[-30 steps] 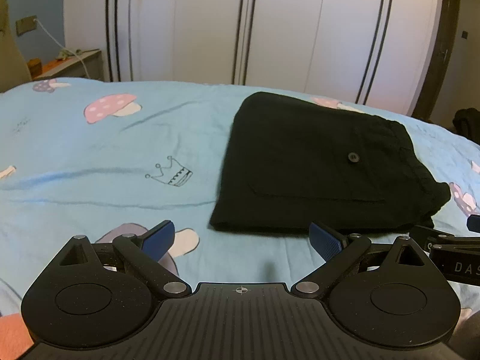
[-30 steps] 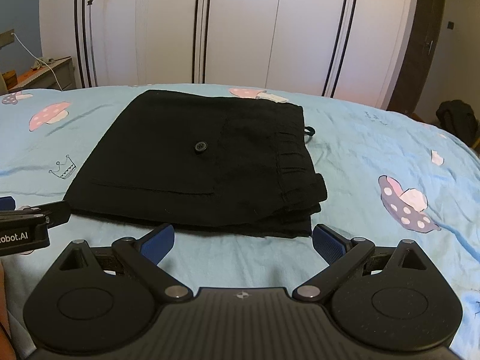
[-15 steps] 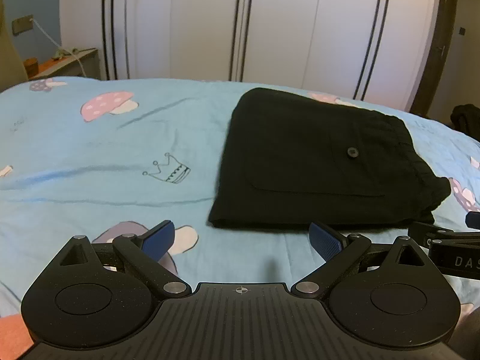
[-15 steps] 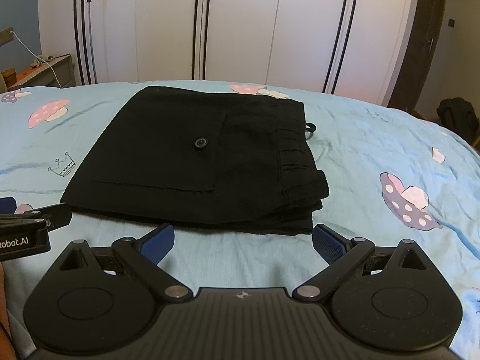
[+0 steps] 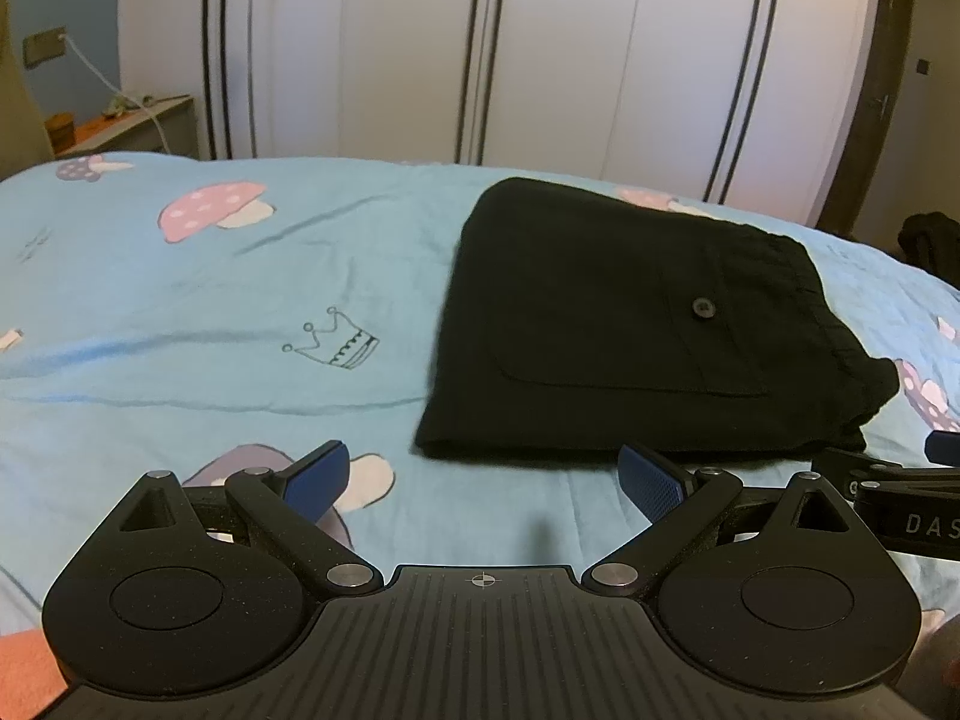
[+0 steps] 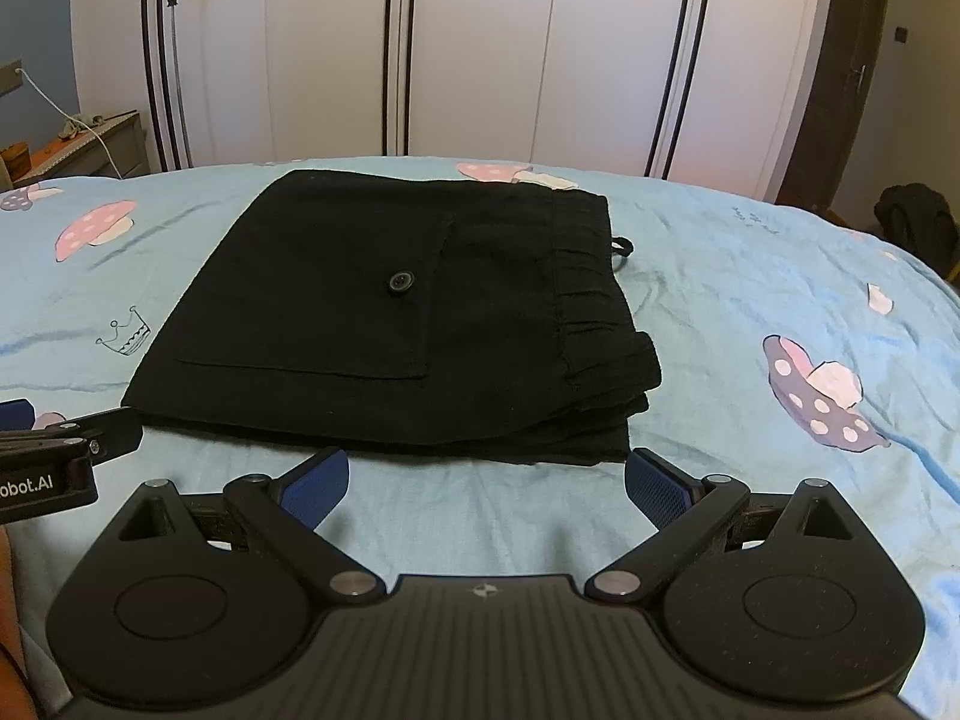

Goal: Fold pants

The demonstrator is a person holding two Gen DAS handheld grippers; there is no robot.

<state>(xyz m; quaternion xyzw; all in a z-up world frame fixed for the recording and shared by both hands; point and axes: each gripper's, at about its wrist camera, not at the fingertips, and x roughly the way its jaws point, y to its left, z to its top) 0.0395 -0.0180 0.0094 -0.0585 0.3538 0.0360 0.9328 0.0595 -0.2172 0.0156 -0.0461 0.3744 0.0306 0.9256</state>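
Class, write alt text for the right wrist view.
Black pants lie folded into a compact stack on a light blue mushroom-print bedsheet, button pocket on top. The open right gripper hovers just short of them, holding nothing.

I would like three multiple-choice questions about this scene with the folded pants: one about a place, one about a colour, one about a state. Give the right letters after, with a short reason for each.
1. Where do the pants lie?
A. on the bed sheet
B. on the floor
C. on a chair

2. What colour are the pants?
A. white
B. black
C. red

3. How do the two grippers stand?
A. both open, holding nothing
B. both shut on the pants
C. one shut on the sheet

Answers:
1 A: the pants rest on the light blue bed sheet.
2 B: the cloth and its button are black.
3 A: the left gripper and the right gripper show spread fingers short of the pants.
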